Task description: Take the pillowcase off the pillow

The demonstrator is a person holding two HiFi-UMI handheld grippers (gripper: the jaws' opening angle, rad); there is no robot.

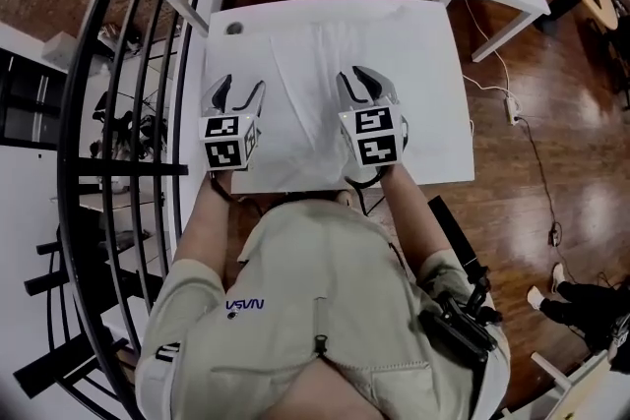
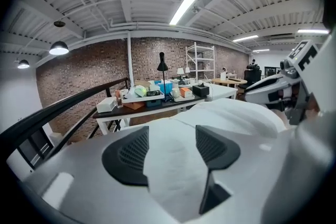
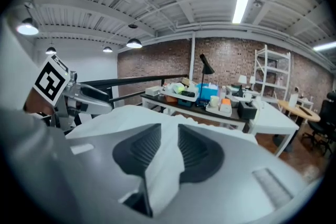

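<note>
One legible text only: dark blue lettering point(image 1: 244, 306) on the person's beige fabric shirt point(image 1: 325, 310). It appears upside down in the head view and reads "NASA". Other print is too small to read.

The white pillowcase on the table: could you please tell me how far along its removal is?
Done: nothing I can confirm; the white fabric pillowcase lies spread over the white table, and I cannot tell whether it is emptied yet. In hand: the right gripper pinches a fold of it, while the left gripper is open above the cloth. Left: likely pulling the case free.
</note>
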